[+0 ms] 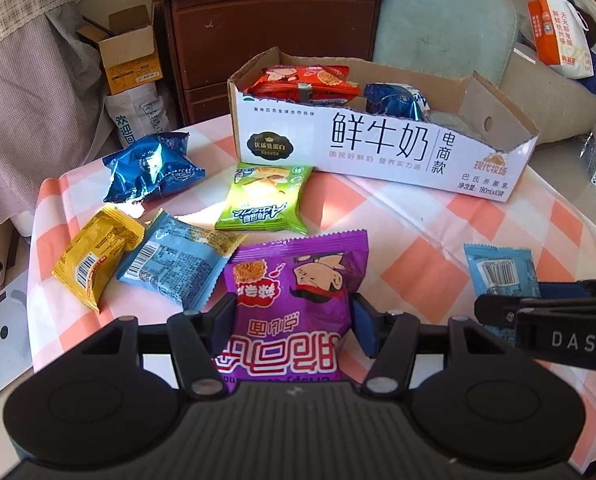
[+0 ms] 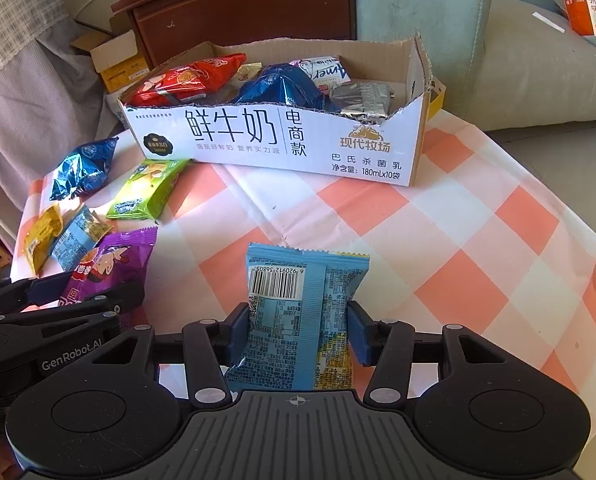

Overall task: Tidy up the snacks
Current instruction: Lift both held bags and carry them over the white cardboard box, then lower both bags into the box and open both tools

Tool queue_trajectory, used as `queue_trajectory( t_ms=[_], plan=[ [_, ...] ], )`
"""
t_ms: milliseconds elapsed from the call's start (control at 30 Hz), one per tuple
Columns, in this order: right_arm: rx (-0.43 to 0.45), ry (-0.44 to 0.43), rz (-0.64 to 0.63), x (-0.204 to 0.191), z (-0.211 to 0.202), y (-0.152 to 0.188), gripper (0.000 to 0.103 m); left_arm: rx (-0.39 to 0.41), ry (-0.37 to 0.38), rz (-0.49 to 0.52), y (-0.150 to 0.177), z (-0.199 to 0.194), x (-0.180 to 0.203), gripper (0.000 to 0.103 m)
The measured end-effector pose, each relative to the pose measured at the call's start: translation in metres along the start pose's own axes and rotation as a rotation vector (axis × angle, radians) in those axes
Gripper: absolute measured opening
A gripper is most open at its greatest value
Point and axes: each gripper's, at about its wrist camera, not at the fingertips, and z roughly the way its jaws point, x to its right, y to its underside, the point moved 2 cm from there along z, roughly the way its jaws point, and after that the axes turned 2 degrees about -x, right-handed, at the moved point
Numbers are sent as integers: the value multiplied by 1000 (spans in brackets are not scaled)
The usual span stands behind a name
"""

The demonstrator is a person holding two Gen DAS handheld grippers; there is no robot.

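My left gripper (image 1: 294, 326) is shut on a purple snack packet (image 1: 298, 292), its blue pads pinching the packet's sides. In the right wrist view my right gripper (image 2: 296, 330) is shut on a light blue snack packet (image 2: 304, 312) with a barcode facing up. A cut-open white milk carton box (image 1: 378, 148) stands at the back of the checked table (image 1: 418, 240) and holds red, dark blue and silver packets. Loose on the table's left lie a dark blue packet (image 1: 150, 168), a green packet (image 1: 264, 198), a yellow packet (image 1: 96, 256) and another light blue packet (image 1: 178, 262).
A dark wooden cabinet (image 1: 266, 36) and a small open cardboard box (image 1: 128, 50) stand behind the table. To the right is a grey-green sofa (image 2: 518, 68) with an orange and white bag (image 2: 586, 0). The table edge falls away at the left and right.
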Motion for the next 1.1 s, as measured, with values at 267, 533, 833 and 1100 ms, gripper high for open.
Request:
queue_trajectory(
  t_ms=[267,533,833,1100],
  plan=[
    [27,-28,1,-5,-7,-4,50,51,6,-25,-8,-18,-10,58],
    [86,-60,1,-9,-23,-16,49,125,16,-24,-23,-39,-6,58],
    [182,-57,23,-3,-47,-42,49,188,57,-17,-52,-55,-1,59],
    [260,-22,44,1,-51,-76,49,230,56,-26,-86,-47,1,58]
  ],
)
